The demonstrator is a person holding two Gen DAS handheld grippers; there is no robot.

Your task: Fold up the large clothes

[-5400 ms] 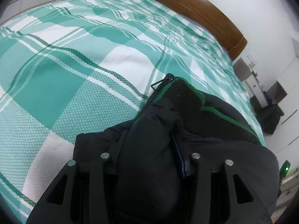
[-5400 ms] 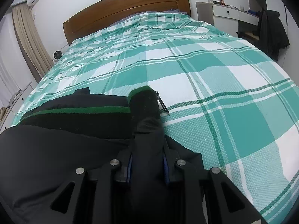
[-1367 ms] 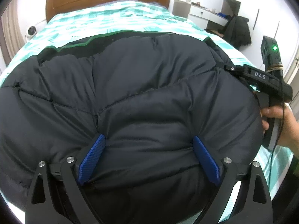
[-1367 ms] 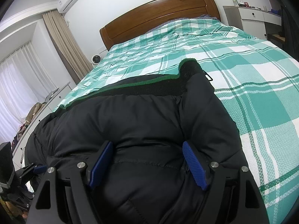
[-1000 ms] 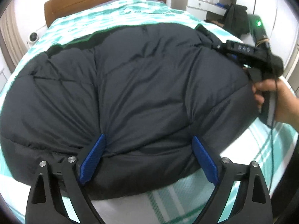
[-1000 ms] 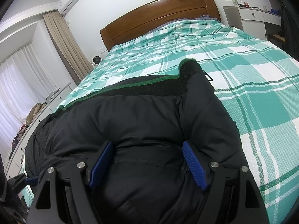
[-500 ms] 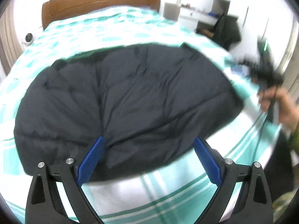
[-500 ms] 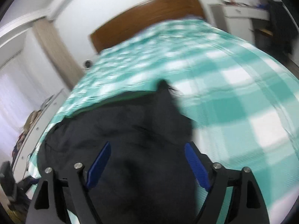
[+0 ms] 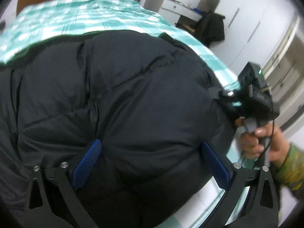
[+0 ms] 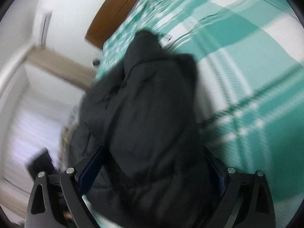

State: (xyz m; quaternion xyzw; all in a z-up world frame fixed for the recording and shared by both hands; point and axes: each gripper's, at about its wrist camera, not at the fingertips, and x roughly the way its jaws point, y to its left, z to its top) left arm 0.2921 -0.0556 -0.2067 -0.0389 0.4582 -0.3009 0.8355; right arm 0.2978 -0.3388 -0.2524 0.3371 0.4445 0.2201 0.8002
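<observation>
A black puffer jacket (image 9: 121, 87) lies bunched on the green-checked bed (image 9: 98, 9) and fills most of the left wrist view. My left gripper (image 9: 150, 142) hangs low over its near edge. Its jaws are opening and stand wide, with a bulge of jacket between the blue pads (image 9: 87, 163). At the jacket's right edge a hand (image 9: 254, 142) holds my right gripper (image 9: 228, 98). The right wrist view is blurred and tilted. There the right gripper (image 10: 154, 152) is closing on a thick fold of the jacket (image 10: 152, 104), which fills the gap and hides the right pad.
The wooden headboard (image 10: 114, 19) is at the far end of the bed. A white desk (image 9: 176, 5) and a chair draped with dark clothes (image 9: 210, 28) stand to the right of the bed. White wardrobe doors (image 9: 256, 28) lie beyond. A curtain (image 10: 57, 64) hangs on the other side.
The left gripper has come back in close over the jacket after drawing away. The right gripper has rolled and dropped to the jacket's right edge, its view tilting.
</observation>
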